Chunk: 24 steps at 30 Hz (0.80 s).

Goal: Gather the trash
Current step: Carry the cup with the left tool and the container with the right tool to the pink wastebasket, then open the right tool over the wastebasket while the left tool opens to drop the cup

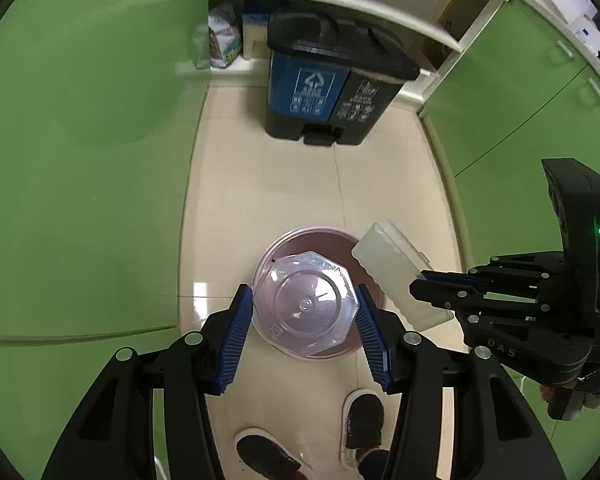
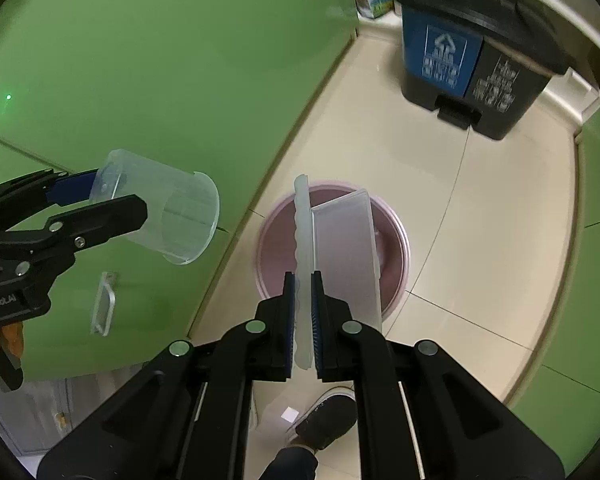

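Note:
A clear plastic cup [image 1: 306,304] sits bottom-up toward the camera between the blue pads of my left gripper [image 1: 302,296], which is shut on its sides. The cup hangs over a round pink bin [image 1: 296,237] standing on the floor. My right gripper [image 2: 304,276] is shut on the thin edge of a translucent white plastic box [image 2: 344,248], held over the same pink bin [image 2: 396,264]. In the right wrist view the left gripper [image 2: 120,196] holds the cup [image 2: 180,220] at the left, mouth tilted downward. The left wrist view shows the right gripper [image 1: 424,286] and the box [image 1: 388,268] at the right.
A black pedal bin [image 1: 328,84] with blue and dark grey halves stands farther along the beige tile floor, under a shelf. Green cabinet doors line both sides; one has a metal handle [image 2: 104,304]. A person's dark shoes [image 1: 364,420] stand just behind the pink bin.

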Motion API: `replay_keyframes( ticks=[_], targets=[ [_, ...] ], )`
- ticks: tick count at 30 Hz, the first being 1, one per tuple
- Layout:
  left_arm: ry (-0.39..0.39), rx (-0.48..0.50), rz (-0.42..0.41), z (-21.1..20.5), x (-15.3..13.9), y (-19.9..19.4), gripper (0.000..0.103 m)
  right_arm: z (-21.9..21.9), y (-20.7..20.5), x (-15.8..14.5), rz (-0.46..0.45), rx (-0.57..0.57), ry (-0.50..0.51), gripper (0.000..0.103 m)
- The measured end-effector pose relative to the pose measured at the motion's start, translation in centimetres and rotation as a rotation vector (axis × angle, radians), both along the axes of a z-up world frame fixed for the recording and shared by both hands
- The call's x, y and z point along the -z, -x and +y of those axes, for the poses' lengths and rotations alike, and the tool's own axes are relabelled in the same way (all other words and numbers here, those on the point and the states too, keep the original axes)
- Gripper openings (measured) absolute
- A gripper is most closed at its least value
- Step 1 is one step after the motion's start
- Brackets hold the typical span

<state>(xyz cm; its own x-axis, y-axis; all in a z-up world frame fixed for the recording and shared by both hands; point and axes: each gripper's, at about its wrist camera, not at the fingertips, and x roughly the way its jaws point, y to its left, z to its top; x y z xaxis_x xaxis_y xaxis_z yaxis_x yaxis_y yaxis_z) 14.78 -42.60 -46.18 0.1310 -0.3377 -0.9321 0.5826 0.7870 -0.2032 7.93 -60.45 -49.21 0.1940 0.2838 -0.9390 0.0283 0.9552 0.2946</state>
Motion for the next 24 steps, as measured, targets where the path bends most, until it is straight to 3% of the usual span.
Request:
replay_keyframes(
  ticks=[4, 9, 10, 12, 13, 24],
  targets=[
    [-0.005, -0.003, 0.021, 0.3, 3.3, -0.6, 0.051, 0.1, -1.0, 3.2, 0.016, -0.001, -0.005, 0.007],
    [-0.007, -0.008, 0.038, 0.6, 5.2, -1.2, 0.051, 0.2, -1.5, 5.7, 0.019, 0.012, -0.001, 0.011],
    [-0.007, -0.006, 0.038, 0.6, 5.3, -1.2, 0.051, 0.2, -1.4, 5.8, 0.019, 0.012, 0.008, 0.018],
    [-0.008, -0.001, 0.038, 0.4, 5.8, -1.4, 0.051, -0.1, -1.4, 5.9, 0.009, 0.029, 0.021, 0.078],
    [-0.007, 0.000, 0.038, 0.3, 5.7, -1.4, 0.051, -0.4, -1.3, 5.7, 0.001, 0.040, 0.015, 0.085],
    [0.003, 0.031, 0.036, -1.0, 5.4, -1.8, 0.051, -2.9, -0.3, 4.6, 0.012, 0.105, 0.135, 0.094]
  ],
)
